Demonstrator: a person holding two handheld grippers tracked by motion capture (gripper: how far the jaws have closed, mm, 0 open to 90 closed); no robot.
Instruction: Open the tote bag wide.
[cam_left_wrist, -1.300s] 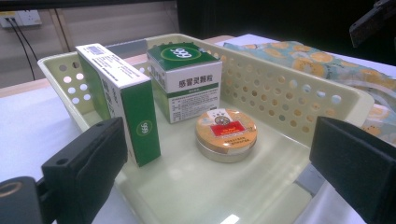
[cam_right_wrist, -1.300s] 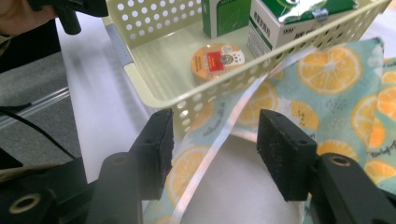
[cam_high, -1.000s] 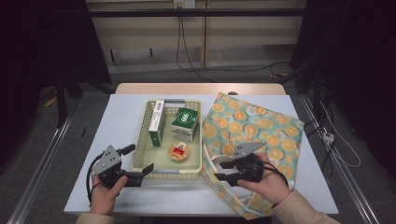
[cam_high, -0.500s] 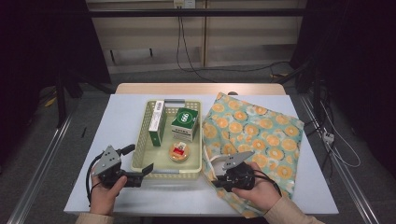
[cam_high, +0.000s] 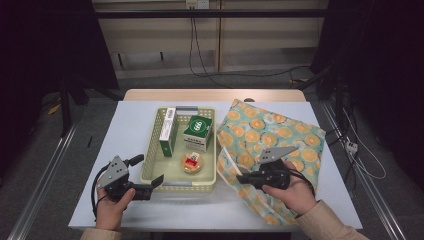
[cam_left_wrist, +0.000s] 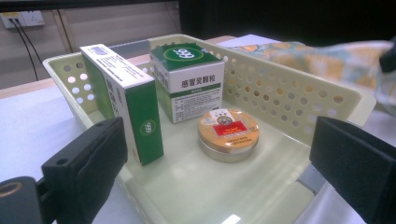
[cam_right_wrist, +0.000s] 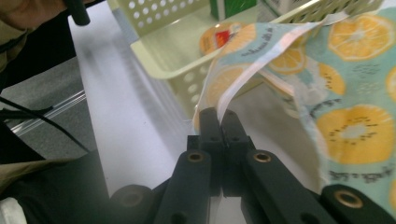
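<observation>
My right gripper (cam_right_wrist: 219, 122) clamped on the fruit-print bag's (cam_high: 280, 145) edge, bag stretching lengthwise away beyond it, my left gripper (cam_high: 150, 183) gaping wide at the basket (cam_high: 150, 155)

The bag (cam_high: 272, 145) is soft printed cloth, matt, with a pale stitched hem. The basket (cam_left_wrist: 299, 100) is pale perforated plastic, smooth with a slight sheen. The boxes (cam_left_wrist: 123, 100) are glossy printed cardboard. The round tin (cam_left_wrist: 228, 134) has a shiny metal rim. The tabletop (cam_high: 125, 125) is smooth, matt.
</observation>
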